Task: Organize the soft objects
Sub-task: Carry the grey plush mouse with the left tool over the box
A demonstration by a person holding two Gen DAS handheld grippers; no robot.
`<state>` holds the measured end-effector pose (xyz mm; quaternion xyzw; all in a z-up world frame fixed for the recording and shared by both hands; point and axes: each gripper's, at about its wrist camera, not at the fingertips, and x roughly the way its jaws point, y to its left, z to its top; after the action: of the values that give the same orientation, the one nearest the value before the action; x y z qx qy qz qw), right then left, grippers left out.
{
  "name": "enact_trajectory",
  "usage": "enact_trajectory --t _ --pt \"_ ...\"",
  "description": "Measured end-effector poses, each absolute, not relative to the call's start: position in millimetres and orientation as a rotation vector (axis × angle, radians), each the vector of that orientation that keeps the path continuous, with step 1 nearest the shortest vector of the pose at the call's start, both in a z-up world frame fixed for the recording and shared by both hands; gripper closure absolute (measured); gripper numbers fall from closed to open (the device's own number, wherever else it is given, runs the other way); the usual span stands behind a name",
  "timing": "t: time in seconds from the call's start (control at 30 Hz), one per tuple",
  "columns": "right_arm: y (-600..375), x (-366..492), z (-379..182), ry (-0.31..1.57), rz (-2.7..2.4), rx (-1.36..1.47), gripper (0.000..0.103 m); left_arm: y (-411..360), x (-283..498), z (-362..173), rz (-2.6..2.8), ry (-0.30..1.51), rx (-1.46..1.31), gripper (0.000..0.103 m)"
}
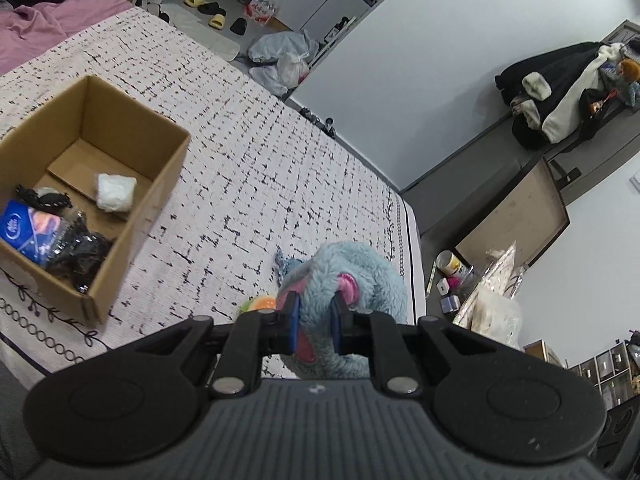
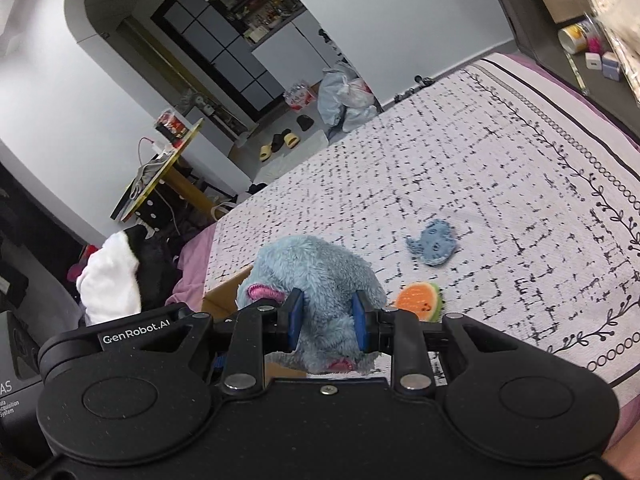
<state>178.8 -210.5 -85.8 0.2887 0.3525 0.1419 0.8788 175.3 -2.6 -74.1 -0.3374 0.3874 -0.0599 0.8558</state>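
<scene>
Both grippers, L & R, pinch blue plush, held above bed. Carry to box w/ both grips tight, release together over opening.

Left wrist view: we look forward and down past the fingers, close on a blue plush toy, across the bed toward a cardboard box.
Right wrist view: we look along the bed toward the far doorway, equally close on the plush toy.
Shared: we see the toy, the patterned bed cover and an orange slice toy in both.
</scene>
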Motion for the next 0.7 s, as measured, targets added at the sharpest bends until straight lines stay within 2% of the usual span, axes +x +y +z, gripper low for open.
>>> enact_trajectory --t 0.7 --pt "-103.1 181.4 -71.3 0.717 0.375 0.514 0.077 104.9 168.9 -67.7 -0.064 0.753 -0.766 0.088"
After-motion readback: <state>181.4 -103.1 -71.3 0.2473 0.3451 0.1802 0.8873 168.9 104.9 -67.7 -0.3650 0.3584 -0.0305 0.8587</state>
